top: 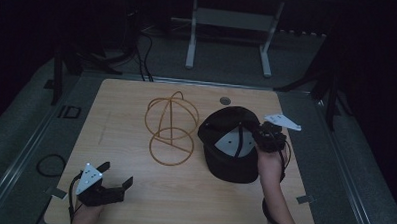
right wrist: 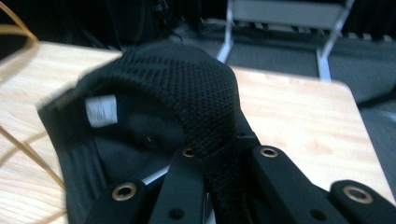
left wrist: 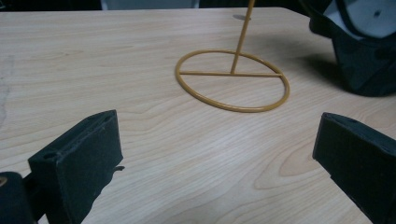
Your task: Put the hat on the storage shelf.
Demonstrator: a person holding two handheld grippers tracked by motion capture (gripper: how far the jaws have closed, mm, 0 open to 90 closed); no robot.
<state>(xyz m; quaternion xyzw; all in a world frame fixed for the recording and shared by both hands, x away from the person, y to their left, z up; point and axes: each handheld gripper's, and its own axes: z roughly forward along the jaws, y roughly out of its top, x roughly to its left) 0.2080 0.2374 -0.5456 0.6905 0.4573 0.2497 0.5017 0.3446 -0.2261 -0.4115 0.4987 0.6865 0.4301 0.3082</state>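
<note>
A black cap lies at the table's right, its white-lined inside showing. My right gripper is shut on the cap's back edge; in the right gripper view the mesh fabric is pinched between the two black jaws, with a white label inside the cap. A gold wire hat stand stands left of the cap, and its ring base lies ahead of my left gripper. My left gripper rests open near the table's front left corner with nothing between its fingers.
The wooden table has bare room in front and on the left. A small round grommet sits near its far edge. A white metal frame stands on the floor behind, and cables lie at the left.
</note>
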